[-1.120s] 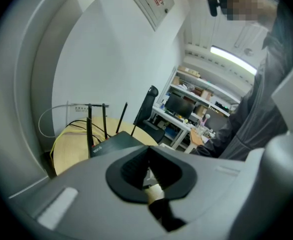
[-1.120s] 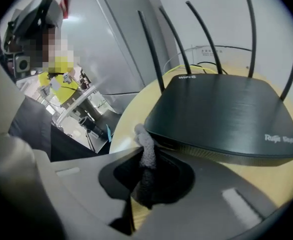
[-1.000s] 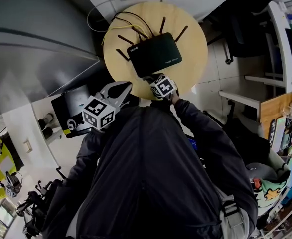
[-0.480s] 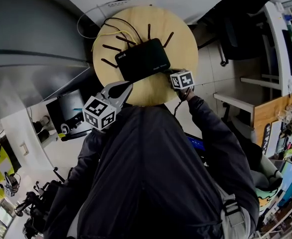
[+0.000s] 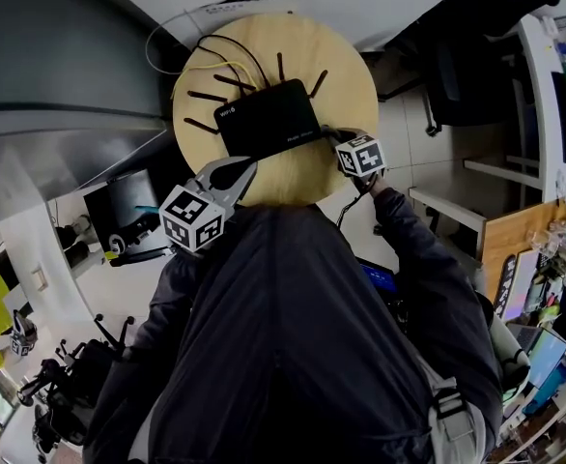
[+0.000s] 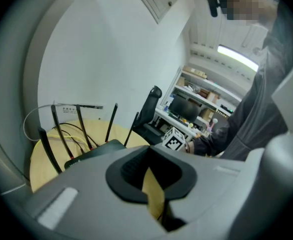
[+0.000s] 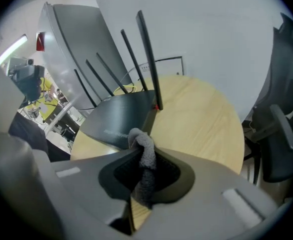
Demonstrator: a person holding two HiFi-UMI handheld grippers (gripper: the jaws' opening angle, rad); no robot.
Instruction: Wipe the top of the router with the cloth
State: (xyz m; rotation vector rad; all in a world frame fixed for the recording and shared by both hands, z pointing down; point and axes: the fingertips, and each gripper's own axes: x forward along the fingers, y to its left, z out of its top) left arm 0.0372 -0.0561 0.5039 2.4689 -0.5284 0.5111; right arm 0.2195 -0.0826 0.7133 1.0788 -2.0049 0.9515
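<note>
A black router [image 5: 268,119] with several upright antennas lies on a round wooden table [image 5: 346,75]. My right gripper [image 5: 329,136] is at the router's near right corner, shut on a grey cloth [image 7: 144,154]. In the right gripper view the cloth sticks up between the jaws, just short of the router [image 7: 116,116]. My left gripper [image 5: 241,166] hovers at the table's near edge, shut, with nothing in it. In the left gripper view the router [image 6: 94,151] lies ahead of that gripper [image 6: 151,184], and the table shows through the thin slit between the jaws.
Yellow and black cables [image 5: 215,66] run from the router's back over the far left of the table. A black office chair [image 5: 476,13] stands to the right of the table, with white shelving [image 5: 549,85] beyond it. A grey partition [image 5: 61,85] is at the left.
My right gripper, with the cloth, has slid right along the router's near edge to its right corner. The left gripper has stayed put.
</note>
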